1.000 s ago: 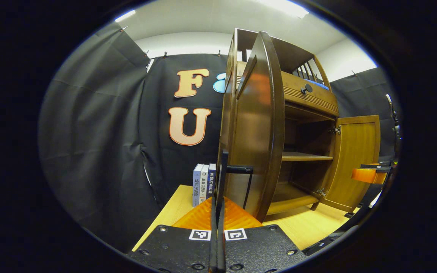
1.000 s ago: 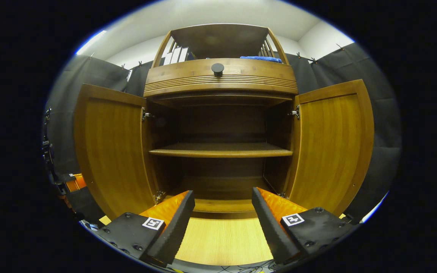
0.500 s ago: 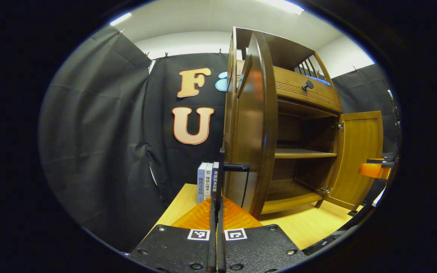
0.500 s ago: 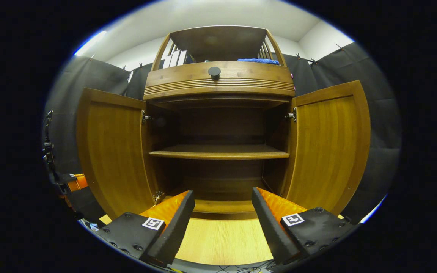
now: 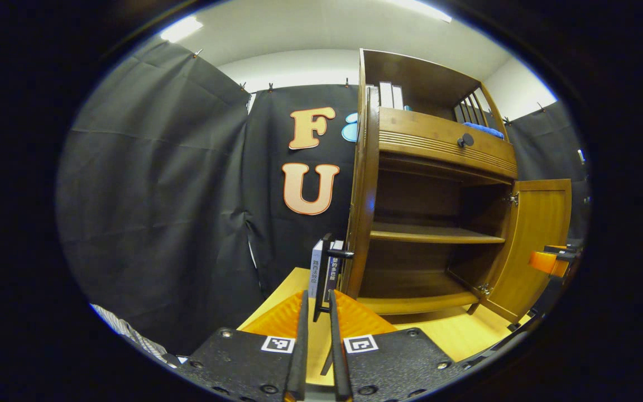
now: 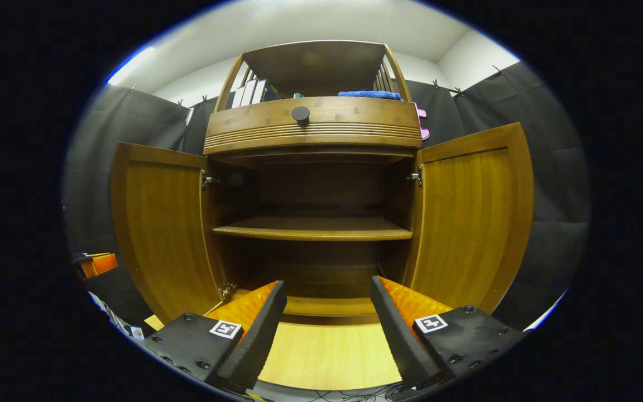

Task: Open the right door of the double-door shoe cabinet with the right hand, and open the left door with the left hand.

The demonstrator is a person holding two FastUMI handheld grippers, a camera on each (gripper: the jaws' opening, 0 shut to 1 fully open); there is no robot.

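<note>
The wooden shoe cabinet [image 6: 313, 125] stands with both doors swung wide. In the right gripper view its left door [image 6: 159, 229] and right door [image 6: 472, 218] flank the bare inner shelf [image 6: 310, 228]. My right gripper [image 6: 327, 285] is open in front of the cabinet and holds nothing. In the left gripper view the left door [image 5: 361, 195] shows edge-on, with its black bar handle [image 5: 328, 262] sticking out. My left gripper [image 5: 317, 296] is slightly open, the handle's lower end sitting between the fingers with a gap on each side. The right door [image 5: 539, 234] stands open beyond.
The cabinet stands on a light wooden table [image 6: 327, 352]. Books [image 5: 317, 268] stand against the cabinet's left side. A drawer with a round black knob [image 6: 301, 114] sits above the doors. More books and a blue cloth [image 6: 369, 94] lie on top. Black cloth walls close in all around.
The left door has swung farther open, to edge-on. My left gripper's fingers, shut on the handle before, have parted a little. The right gripper has drifted slightly and stays open.
</note>
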